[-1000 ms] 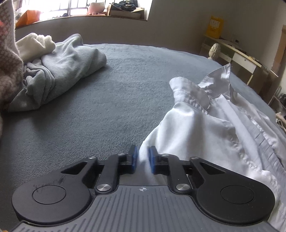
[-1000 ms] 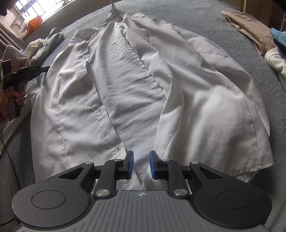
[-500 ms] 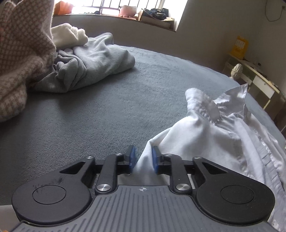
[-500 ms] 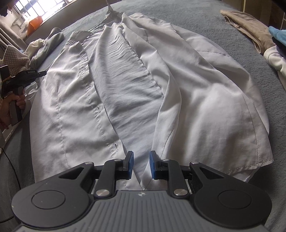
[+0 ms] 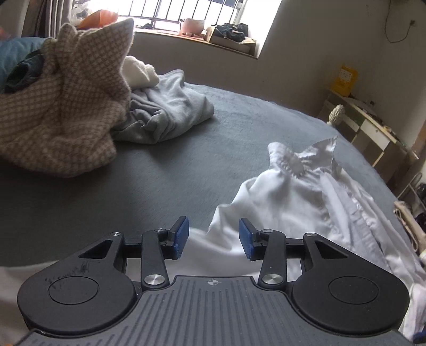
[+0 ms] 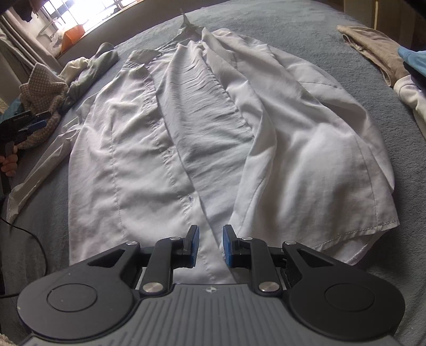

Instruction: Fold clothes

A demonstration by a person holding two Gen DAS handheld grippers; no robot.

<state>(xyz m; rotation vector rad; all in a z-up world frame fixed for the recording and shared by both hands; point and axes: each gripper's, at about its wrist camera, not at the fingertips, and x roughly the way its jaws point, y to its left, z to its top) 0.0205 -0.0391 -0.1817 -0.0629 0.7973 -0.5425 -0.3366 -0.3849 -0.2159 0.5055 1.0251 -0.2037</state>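
A yellow box [image 5: 346, 79] is seen on a side desk [image 5: 372, 127]. A windowsill [image 5: 197, 44] is cluttered with a pink pot [image 5: 190, 25] and dark items.

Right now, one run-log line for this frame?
phase: spreading white shirt on bed | left gripper: open, sleeve released | right gripper: open over hem | folds: none yet
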